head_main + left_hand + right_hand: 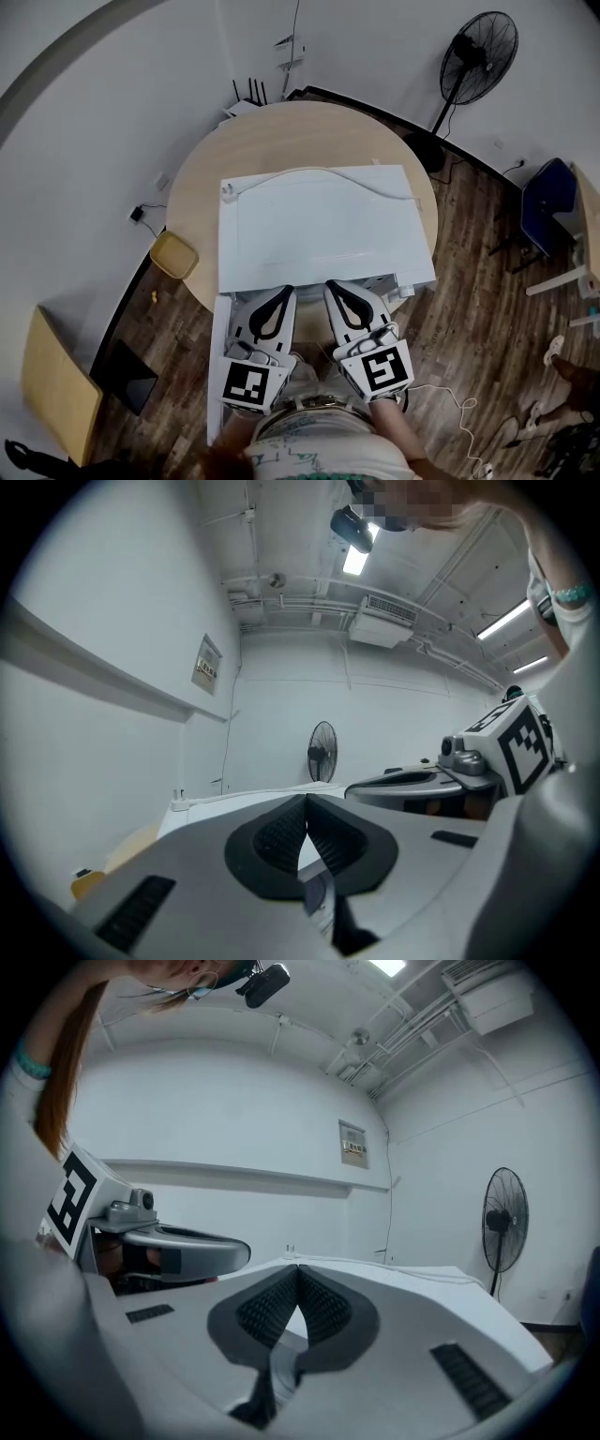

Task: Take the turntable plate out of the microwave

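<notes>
Both grippers hover at the microwave [319,225] front. Left gripper [280,296] is pinched closed and empty, and so is right gripper [336,289] just beside it. The door [217,366] looks swung open, left of the left gripper. The turntable plate is out of sight, presumably inside ahead, so reach, grasp and lift-out all remain.

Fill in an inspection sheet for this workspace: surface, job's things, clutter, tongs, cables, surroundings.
Surface: round wooden table.
Job's things: white microwave on it, door open; plate not seen.
Clutter: router at the table's far edge.
Tongs: left tongs and right tongs shut, empty, at the microwave's front.
Cables: white cord across the microwave's top; another cable on the floor.
Surroundings: fan, blue chair, yellow stool.
</notes>
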`<state>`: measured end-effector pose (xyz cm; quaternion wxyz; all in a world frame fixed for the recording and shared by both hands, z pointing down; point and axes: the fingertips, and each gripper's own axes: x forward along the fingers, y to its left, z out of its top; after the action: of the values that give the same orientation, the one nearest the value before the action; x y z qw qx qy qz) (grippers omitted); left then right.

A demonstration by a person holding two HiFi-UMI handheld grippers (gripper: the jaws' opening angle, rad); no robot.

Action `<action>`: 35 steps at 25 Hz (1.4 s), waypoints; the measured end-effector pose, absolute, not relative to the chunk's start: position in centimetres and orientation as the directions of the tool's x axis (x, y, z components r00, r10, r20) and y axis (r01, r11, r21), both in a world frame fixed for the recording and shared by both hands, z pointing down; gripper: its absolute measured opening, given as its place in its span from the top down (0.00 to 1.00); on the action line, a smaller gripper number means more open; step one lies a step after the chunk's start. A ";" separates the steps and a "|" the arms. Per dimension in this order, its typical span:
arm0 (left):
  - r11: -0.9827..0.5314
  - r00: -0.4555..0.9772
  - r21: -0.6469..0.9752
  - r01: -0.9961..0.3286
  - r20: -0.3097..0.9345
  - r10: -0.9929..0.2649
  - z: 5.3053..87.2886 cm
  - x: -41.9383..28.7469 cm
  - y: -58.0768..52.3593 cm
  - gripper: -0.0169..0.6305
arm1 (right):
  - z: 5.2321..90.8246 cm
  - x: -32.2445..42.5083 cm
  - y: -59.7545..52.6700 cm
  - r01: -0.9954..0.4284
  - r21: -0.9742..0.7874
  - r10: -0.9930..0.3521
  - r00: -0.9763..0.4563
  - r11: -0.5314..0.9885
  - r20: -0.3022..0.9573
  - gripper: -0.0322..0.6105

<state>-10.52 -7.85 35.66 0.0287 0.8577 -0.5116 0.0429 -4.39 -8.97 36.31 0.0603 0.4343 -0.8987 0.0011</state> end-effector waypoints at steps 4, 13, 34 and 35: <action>-0.472 0.467 0.005 -0.882 0.149 -0.871 37.0 -10.2 -7.8 0.95 | 36.9 -4.9 -9.0 -0.761 0.047 -0.761 -0.640 0.647 0.106 0.96; -0.479 0.472 0.020 -0.878 0.213 -0.856 40.3 -9.2 -7.9 0.95 | 40.9 -5.2 -8.4 -0.727 0.034 -0.720 -0.670 0.686 0.184 0.96; -0.455 0.427 0.051 -0.889 0.453 -0.783 52.2 -10.2 -8.7 0.95 | 54.2 -4.0 -10.4 -0.752 -0.011 -0.680 -0.603 0.659 0.417 0.96; -0.455 0.421 0.045 -0.890 0.468 -0.777 52.9 -10.2 -8.7 0.95 | 54.9 -3.9 -10.5 -0.752 -0.013 -0.674 -0.598 0.659 0.433 0.96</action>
<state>-10.19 -8.70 52.86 0.1446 0.8303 -0.5018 0.1944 -3.92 -10.50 54.92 0.1995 0.4014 -0.8886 0.0977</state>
